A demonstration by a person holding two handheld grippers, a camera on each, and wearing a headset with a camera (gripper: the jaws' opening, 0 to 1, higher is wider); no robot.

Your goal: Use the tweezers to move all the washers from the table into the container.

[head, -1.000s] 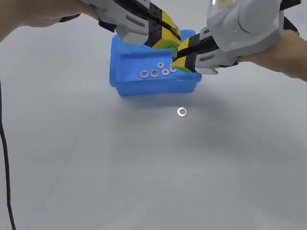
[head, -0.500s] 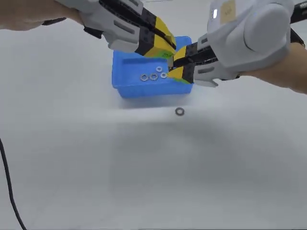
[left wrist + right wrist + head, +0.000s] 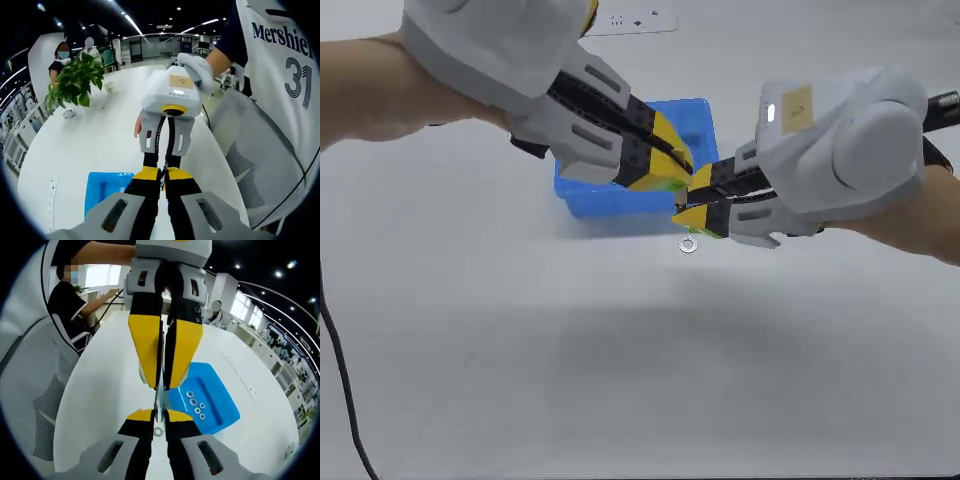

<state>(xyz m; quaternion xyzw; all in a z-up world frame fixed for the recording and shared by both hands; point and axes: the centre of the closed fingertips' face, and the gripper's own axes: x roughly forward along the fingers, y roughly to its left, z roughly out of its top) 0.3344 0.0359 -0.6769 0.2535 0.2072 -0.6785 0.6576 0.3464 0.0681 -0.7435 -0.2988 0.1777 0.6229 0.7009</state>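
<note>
We judge this to be the pick-up step for the last loose washer (image 3: 688,245). It lies flat on the bare surface (image 3: 620,360) just below centre of the head view, outside the front wall of the blue container (image 3: 605,200) and close to it.

The left hand-held gripper (image 3: 675,175) comes in from the upper left of that view and the right hand-held gripper (image 3: 692,215) from the right, and their yellow jaws meet almost nose to nose just above the washer. In the right gripper view a thin metal strip, the tweezers (image 3: 158,402), runs down the middle of the frame from the left one's jaws into the right one's own. Both pairs of jaws look clenched on it, with only a sliver between the yellow pads. The washer sits at the bottom centre of that view, right under the tweezer tips (whether the tips touch it yet we cannot tell).

Several washers (image 3: 195,405) already lie in a cluster on the container floor, at the right of that view.

The next move, as we read it, calls for lowering the tips onto the washer's rim and pinching without skidding the thin ring across the smooth surface. Then we would lift it over the container wall and let it go inside.
</note>
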